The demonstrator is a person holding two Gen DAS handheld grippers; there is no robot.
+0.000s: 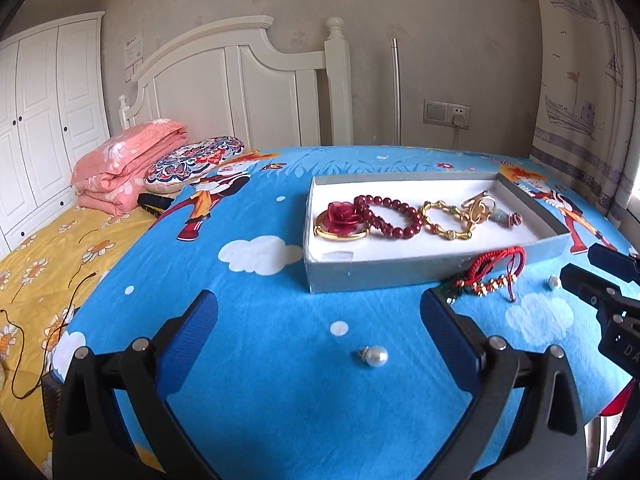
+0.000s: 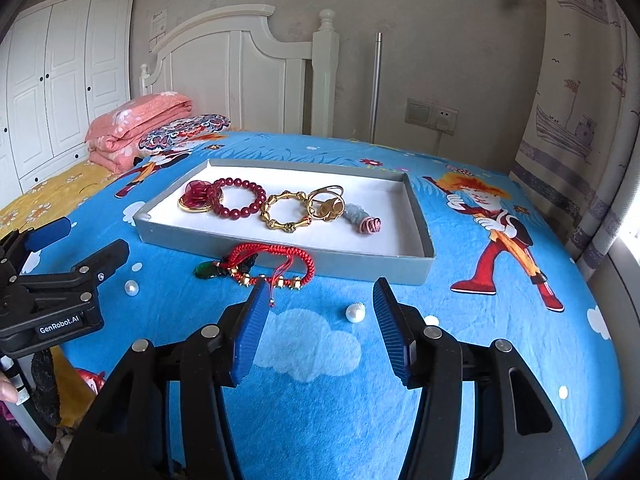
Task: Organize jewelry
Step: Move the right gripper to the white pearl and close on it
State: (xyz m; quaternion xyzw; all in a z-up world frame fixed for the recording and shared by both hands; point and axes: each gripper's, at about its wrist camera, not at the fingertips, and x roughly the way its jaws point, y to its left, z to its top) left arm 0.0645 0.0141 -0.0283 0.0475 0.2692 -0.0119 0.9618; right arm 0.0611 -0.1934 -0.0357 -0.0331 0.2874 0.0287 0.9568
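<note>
A grey box lid tray (image 1: 400, 270) (image 2: 280, 246) lies on the blue cartoon bedsheet. In it are a red rose brooch (image 1: 344, 216), a dark red bead bracelet (image 2: 240, 196), a gold bamboo bracelet (image 2: 286, 212), gold rings (image 2: 328, 204) and a pale pendant (image 2: 360, 218). A red braided cord bracelet (image 2: 276, 262) (image 1: 494, 270) lies in front of the tray. One pearl (image 1: 376, 356) (image 2: 131, 288) lies between my left fingers; another pearl (image 2: 355, 313) (image 1: 553, 282) lies between my right fingers. My left gripper (image 1: 318, 312) and right gripper (image 2: 318, 296) are open and empty.
A folded pink quilt (image 1: 128, 164) and a patterned pillow (image 1: 196, 162) lie at the far left by the white headboard (image 1: 240, 80). A yellow sheet (image 1: 48, 248) covers the left side. A curtain (image 2: 580, 100) hangs at right.
</note>
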